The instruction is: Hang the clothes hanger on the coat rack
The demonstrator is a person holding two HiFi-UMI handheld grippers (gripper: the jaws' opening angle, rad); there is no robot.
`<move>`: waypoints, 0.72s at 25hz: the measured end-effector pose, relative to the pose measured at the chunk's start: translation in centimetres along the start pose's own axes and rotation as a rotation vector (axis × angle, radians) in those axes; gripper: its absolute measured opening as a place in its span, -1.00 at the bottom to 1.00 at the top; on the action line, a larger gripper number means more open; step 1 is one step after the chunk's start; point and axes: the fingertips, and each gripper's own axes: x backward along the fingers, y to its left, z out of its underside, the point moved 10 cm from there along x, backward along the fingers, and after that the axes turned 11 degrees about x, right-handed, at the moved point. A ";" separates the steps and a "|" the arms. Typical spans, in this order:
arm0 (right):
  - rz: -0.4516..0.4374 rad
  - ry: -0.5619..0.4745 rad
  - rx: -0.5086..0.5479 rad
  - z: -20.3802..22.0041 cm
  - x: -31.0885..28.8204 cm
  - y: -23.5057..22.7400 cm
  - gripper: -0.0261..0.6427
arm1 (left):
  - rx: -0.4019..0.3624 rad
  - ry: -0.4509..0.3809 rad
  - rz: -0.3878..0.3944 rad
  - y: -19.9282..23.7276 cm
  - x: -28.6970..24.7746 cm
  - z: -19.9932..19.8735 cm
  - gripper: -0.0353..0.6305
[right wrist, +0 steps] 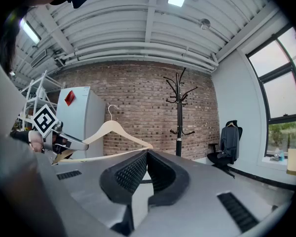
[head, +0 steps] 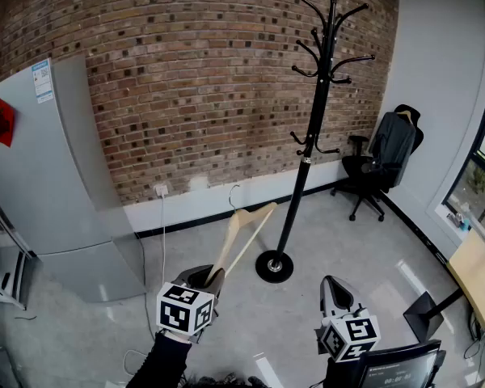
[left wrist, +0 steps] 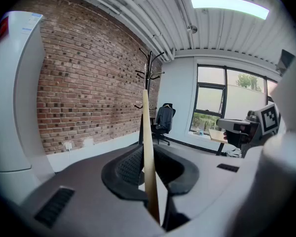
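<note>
A pale wooden clothes hanger (head: 244, 227) with a wire hook sticks up and away from my left gripper (head: 213, 279), which is shut on one end of it. In the left gripper view the hanger (left wrist: 146, 122) runs edge-on between the pads. The black coat rack (head: 309, 140) stands on its round base (head: 273, 267) just right of the hanger, with bare hooks at the top. My right gripper (head: 333, 286) hovers low at the right, shut and holding nothing. In the right gripper view, the hanger (right wrist: 114, 131) and coat rack (right wrist: 179, 113) stand ahead against the brick wall.
A tall grey cabinet (head: 40, 192) stands at the left wall. A black office chair (head: 385, 158) with a dark jacket sits in the right corner. A wooden desk (head: 480, 273) lies along the windows, and a dark monitor (head: 396, 367) is below my right gripper.
</note>
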 end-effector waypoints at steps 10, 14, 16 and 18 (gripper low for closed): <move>0.042 -0.004 -0.022 0.9 -3.9 1.0 -0.89 | -0.050 0.005 0.010 3.8 -2.5 -3.7 -0.73; 0.068 0.005 -0.025 0.9 -4.6 1.0 -0.89 | -0.057 0.003 0.020 4.6 -3.6 -4.7 -0.73; 0.075 0.008 -0.027 1.1 -4.9 0.6 -0.89 | -0.052 0.004 0.017 4.9 -4.1 -4.8 -0.73; 0.090 0.005 -0.034 1.2 -5.1 -0.1 -0.89 | -0.054 0.009 0.015 5.0 -4.7 -5.0 -0.73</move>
